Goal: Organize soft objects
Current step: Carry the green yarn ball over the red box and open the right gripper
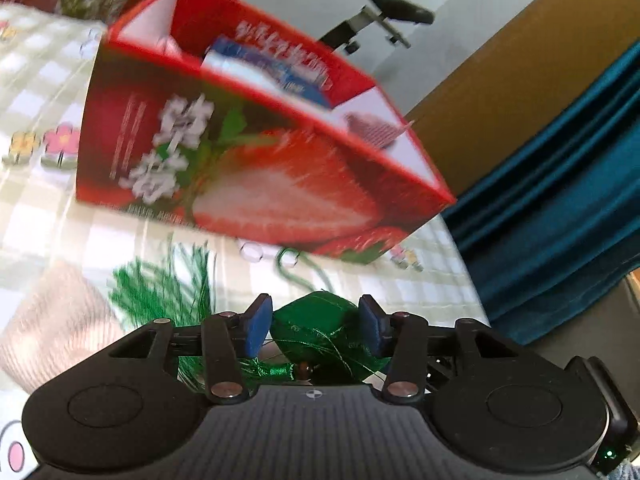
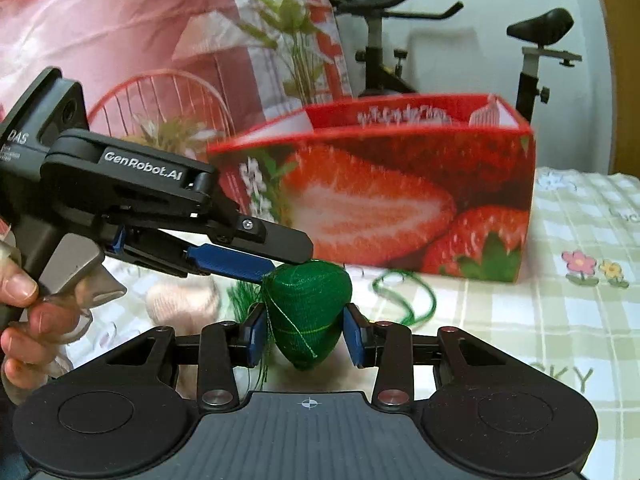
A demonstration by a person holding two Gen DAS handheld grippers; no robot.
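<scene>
The right wrist view alone showed the person's hand [image 2: 24, 312] squeezing the left gripper's trigger, and the left gripper [image 2: 276, 260] reaching in from the left, its tips touching the top of the green sachet [image 2: 308, 312]; the right gripper [image 2: 306, 338] pinched that sachet between its blue pads, above the checked cloth [image 2: 560, 320]; the left wrist view alone showed inside the strawberry box [image 1: 256, 148], where a blue-and-white packet [image 1: 264, 68] lay; there the left gripper [image 1: 316, 330] stood part-spread around the sachet [image 1: 320, 328], contact unclear.

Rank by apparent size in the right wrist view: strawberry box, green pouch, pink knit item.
1. strawberry box
2. green pouch, though it's nearest the camera
3. pink knit item, partly hidden, so unsure
</scene>
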